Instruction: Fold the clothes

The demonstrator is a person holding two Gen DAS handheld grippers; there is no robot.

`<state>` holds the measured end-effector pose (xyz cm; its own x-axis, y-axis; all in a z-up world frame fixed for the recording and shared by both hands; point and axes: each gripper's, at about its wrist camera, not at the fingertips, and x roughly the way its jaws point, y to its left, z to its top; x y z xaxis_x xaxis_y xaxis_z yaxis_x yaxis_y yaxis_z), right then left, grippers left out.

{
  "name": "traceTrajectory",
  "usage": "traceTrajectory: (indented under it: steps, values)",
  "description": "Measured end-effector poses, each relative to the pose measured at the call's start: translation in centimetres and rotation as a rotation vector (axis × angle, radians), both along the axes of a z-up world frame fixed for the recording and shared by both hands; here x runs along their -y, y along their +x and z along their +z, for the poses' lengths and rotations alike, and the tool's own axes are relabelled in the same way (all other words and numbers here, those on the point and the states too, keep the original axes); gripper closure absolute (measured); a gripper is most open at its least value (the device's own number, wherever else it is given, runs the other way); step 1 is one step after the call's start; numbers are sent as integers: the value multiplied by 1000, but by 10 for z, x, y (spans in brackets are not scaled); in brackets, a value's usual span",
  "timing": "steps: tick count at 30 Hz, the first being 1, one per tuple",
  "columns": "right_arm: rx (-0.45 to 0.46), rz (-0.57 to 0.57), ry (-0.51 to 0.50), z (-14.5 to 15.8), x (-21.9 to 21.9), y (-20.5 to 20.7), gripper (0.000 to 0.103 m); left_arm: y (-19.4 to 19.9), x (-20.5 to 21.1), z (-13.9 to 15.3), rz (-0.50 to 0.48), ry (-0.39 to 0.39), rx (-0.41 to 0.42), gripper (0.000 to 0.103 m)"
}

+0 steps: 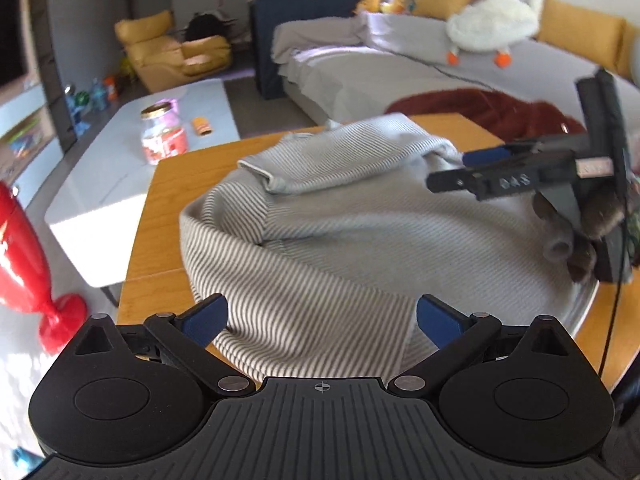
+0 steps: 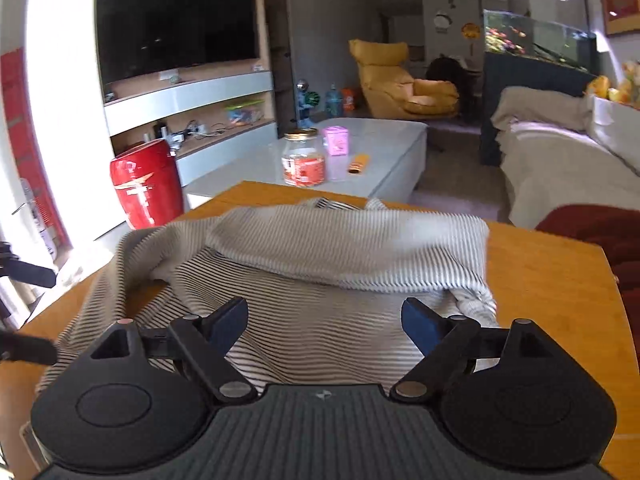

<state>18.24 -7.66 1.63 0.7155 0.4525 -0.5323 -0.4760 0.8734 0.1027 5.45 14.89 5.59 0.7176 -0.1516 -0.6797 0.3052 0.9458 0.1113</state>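
Wooden table [image 2: 536, 264], striped garment [image 2: 320, 280], living room

Striped garment [image 2: 320, 280] covers most of the wooden table [image 2: 540, 280]; bare wood shows right and far left.

a glass jar [image 2: 303, 157] near a red stool [image 2: 145, 182].

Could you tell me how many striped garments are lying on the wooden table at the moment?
1: a single striped garment lies bunched in the middle of the wooden table, a part folded over its top. More could be hidden under it.
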Motion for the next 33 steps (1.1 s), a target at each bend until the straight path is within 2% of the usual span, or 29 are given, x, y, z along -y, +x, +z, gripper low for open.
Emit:
traceTrajectory:
  steps: [2, 3, 5, 6, 7, 9, 10, 12, 14, 17, 20, 21, 25, 28, 29, 32, 33]
  values:
    - [-32, -39, 41, -10, 10, 3, 18, -6, 15, -5, -48, 97, -1, 13]
    - [-43, -52, 67, -12, 15, 4, 18, -7, 20, -8, -59, 137, -4, 23]
    - [-63, -77, 121, -17, 26, 6, 13, -6, 24, -13, -59, 176, -15, 35]
    - [-73, -90, 147, -20, 31, 8, 7, -3, 23, -15, -48, 183, -21, 48]
    - [-83, -102, 173, -22, 36, 9, 7, 1, 19, -15, -28, 182, -27, 65]
    - [-89, -115, 224, -24, 45, 9, 6, 10, 11, -13, 18, 169, -41, 82]
    - [-89, -115, 250, -24, 48, 9, 6, 16, 3, -7, 51, 128, -54, 82]
    - [-81, -121, 301, -26, 57, 7, 5, 28, -18, 15, 117, -8, -78, 82]
    - [-65, -121, 345, -26, 65, 4, 5, 38, -33, 45, 173, -105, -52, 82]
    - [-41, -122, 411, -27, 76, 0, 2, 59, -46, 100, 236, -188, 38, 86]
    - [-34, -106, 463, -27, 83, -1, 1, 87, -45, 148, 244, -269, 106, 100]
    - [-35, -98, 479, -28, 85, -1, 0, 98, -41, 159, 240, -284, 124, 100]
    - [-33, -90, 542, -30, 92, -1, 0, 146, -10, 190, 210, -305, 182, 100]
    - [-41, -95, 594, -33, 100, 0, 0, 172, 18, 194, 154, -319, 169, 99]
    - [-49, -104, 612, -34, 103, 1, 0, 176, 29, 191, 131, -295, 158, 97]
    - [-74, -137, 666, -40, 113, 5, 0, 172, 63, 164, 72, -108, 113, 73]
    - [-85, -155, 683, -42, 115, 6, 0, 165, 72, 147, 54, -30, 86, 58]
